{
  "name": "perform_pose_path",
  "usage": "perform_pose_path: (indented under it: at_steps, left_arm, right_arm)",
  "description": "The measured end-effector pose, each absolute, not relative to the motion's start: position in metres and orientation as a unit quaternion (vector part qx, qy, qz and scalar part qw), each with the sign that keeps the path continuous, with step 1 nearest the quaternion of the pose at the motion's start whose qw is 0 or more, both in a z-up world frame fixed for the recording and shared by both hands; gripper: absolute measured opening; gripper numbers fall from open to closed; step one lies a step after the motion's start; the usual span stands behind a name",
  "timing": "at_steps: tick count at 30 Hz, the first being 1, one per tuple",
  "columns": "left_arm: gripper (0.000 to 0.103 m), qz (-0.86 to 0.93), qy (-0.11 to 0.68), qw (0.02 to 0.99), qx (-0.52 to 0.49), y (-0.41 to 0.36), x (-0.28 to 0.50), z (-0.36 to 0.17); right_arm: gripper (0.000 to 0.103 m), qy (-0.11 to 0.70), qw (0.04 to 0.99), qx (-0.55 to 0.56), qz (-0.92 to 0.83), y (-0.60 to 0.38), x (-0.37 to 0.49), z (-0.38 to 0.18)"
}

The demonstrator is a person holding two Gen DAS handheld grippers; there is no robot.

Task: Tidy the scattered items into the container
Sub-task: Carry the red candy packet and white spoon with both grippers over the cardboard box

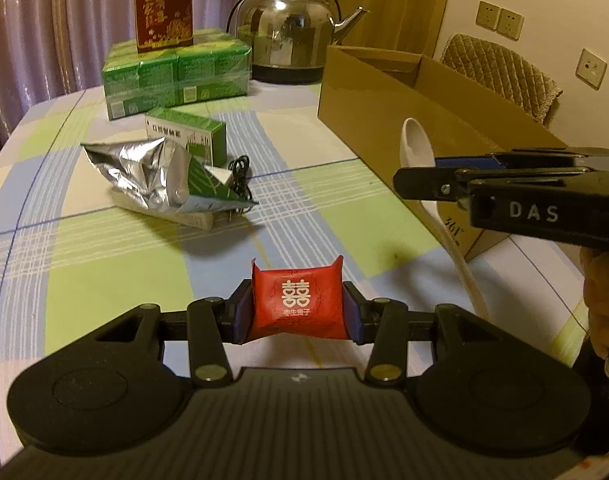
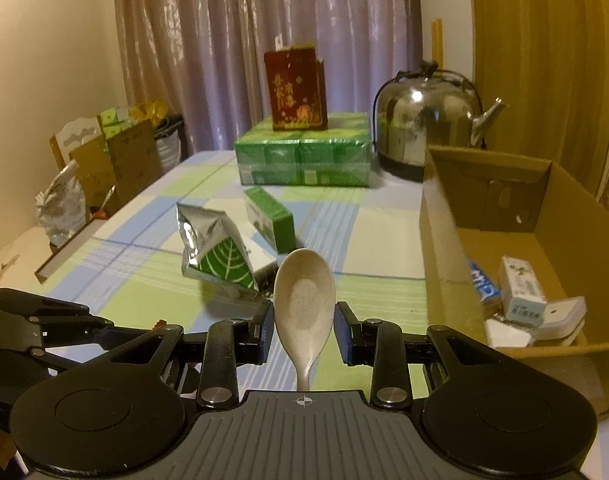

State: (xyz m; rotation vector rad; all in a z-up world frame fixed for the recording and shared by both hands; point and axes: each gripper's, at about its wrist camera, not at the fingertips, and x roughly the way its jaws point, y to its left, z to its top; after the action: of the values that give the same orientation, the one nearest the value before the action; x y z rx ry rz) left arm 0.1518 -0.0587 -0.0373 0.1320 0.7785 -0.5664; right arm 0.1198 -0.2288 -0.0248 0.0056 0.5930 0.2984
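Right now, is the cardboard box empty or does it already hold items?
Not empty. The right wrist view shows the open cardboard box already holding a small white carton, a blue packet and white pieces.

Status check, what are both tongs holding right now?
Left tongs shut on red candy packet. Right tongs around white spoon, grip unclear. Cardboard box open at right, nothing blocking.
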Motion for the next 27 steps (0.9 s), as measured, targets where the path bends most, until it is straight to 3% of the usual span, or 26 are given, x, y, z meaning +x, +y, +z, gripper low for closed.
perform_pose_path:
  at_steps: [20,27]
  left_arm:
    - [0.04,-0.318,0.303,0.894,0.086,-0.124,0.15,0.051]
    - [0.04,-0.364,0.276,0.884,0.098,-0.183,0.164,0.076]
  right_arm:
    - [0.029,0.199,0.975,0.052,0.078,-0.347,0.124,0.099]
    - [0.029,0.202,0.977,0.049,0.05,-0.393,0.146,0.106]
